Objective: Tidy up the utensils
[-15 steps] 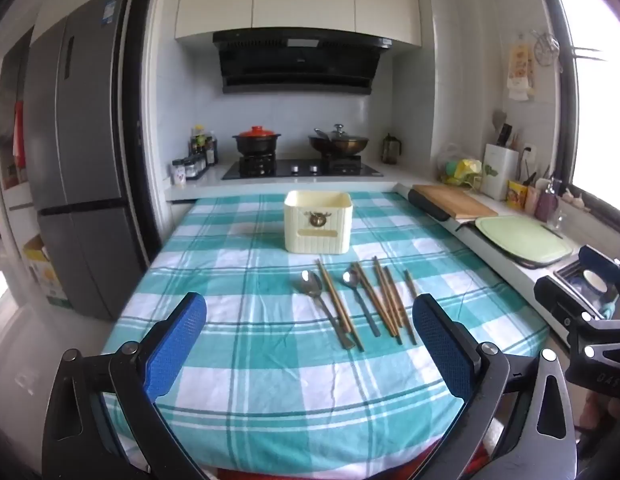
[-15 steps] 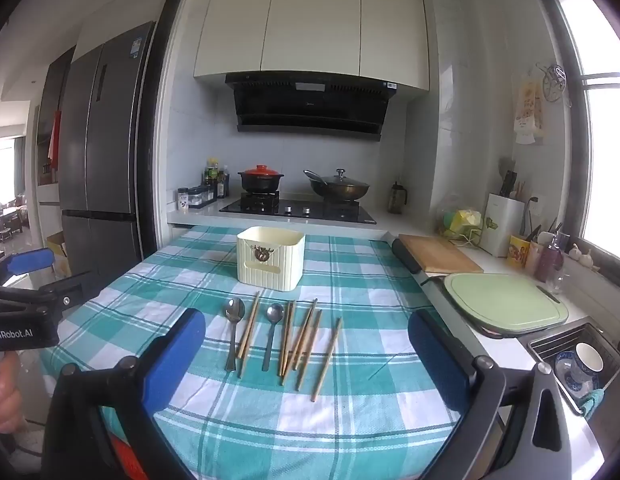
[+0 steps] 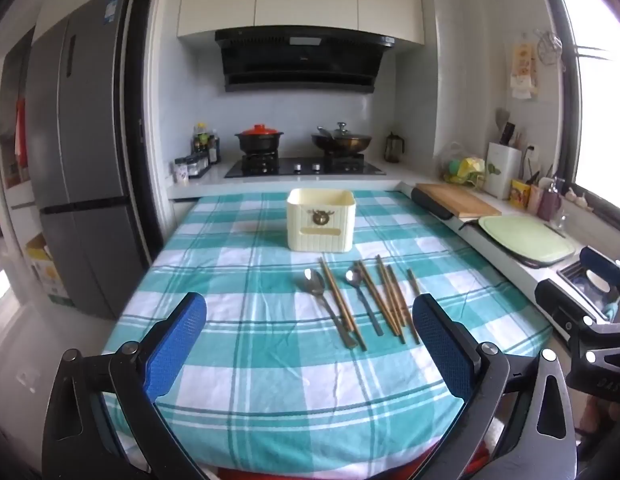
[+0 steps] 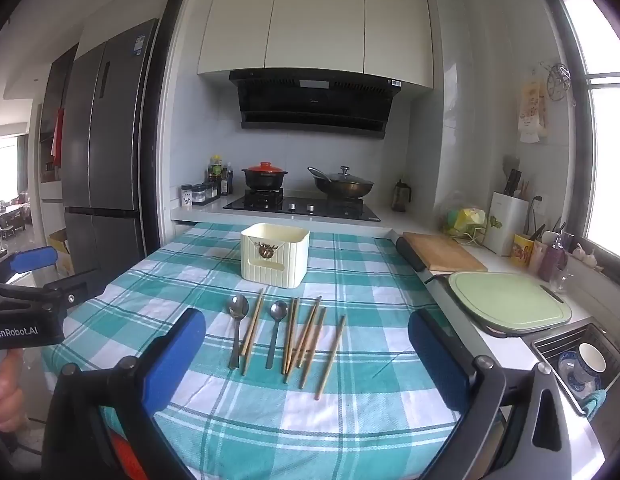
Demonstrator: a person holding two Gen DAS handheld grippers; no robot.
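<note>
On the checked tablecloth (image 4: 350, 420) mid-frame, thin, stiff, light chopsticks (image 4: 305, 336) and slippery spoons (image 4: 235, 332) want mid-shaft pinches; left gripper (image 3: 310, 344) and right gripper (image 4: 307, 356) gape empty

Hardly any change
Both views match half a second back; utensils (image 3: 358, 300) lie just as before.

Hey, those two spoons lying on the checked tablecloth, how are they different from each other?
The left spoon looks larger, with a broader bowl; the right spoon is smaller. The left spoon lies at the outer end of the row with chopsticks only on its right; the right spoon has chopsticks on both sides. Both are shiny metal with dark handles, lying flat, bowls toward the cream box, untouched by either gripper.
</note>
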